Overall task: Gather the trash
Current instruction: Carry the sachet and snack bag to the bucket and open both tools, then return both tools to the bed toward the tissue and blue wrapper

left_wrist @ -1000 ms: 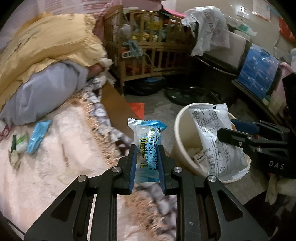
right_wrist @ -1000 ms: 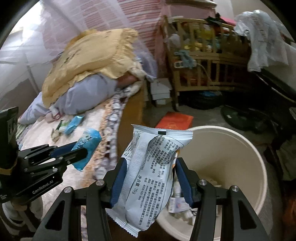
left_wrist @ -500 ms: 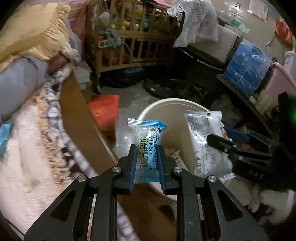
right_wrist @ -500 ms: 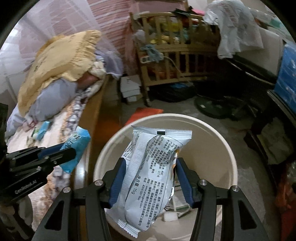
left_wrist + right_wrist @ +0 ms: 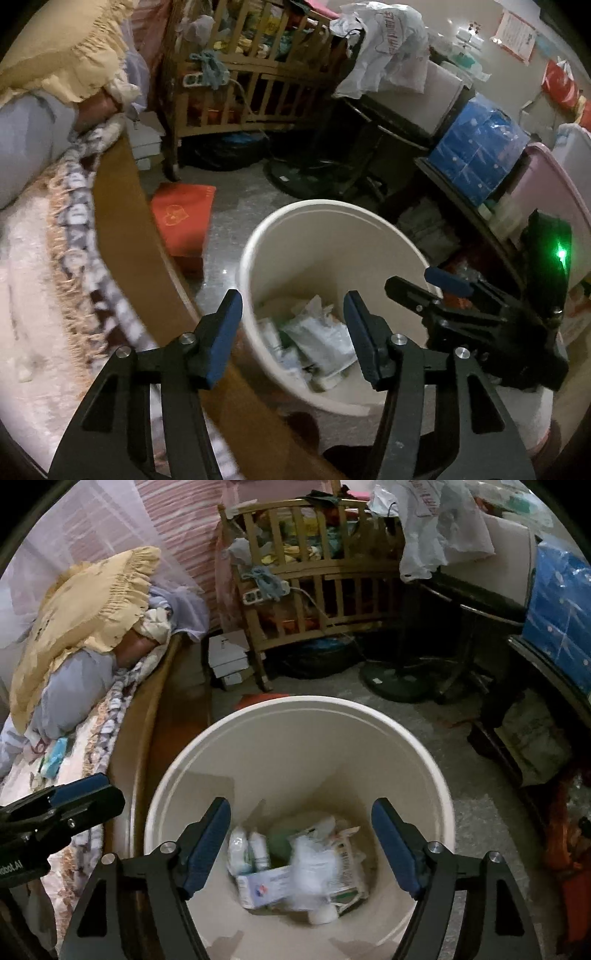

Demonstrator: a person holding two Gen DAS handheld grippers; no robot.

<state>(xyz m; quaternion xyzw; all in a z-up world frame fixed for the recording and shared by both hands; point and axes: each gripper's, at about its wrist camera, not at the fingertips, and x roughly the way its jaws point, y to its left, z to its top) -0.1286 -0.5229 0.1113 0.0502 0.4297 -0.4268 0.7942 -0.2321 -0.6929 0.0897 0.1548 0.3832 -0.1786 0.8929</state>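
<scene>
A cream round bin stands on the floor beside the bed; it also shows in the right wrist view. Several wrappers and packets lie at its bottom, blurred in the left wrist view. My left gripper is open and empty above the bin's near left rim. My right gripper is open and empty right over the bin. The right gripper shows at the right in the left wrist view. A blue wrapper lies on the bed.
The bed's wooden edge runs along the bin's left. A red box lies on the floor behind the bin. A wooden crib, a fan base and shelves with blue packs crowd the back and right.
Both grippers moved over the bin and opened. The blue snack wrapper and the white packet have left the jaws, and a blurred white packet now lies among the trash inside the bin.
</scene>
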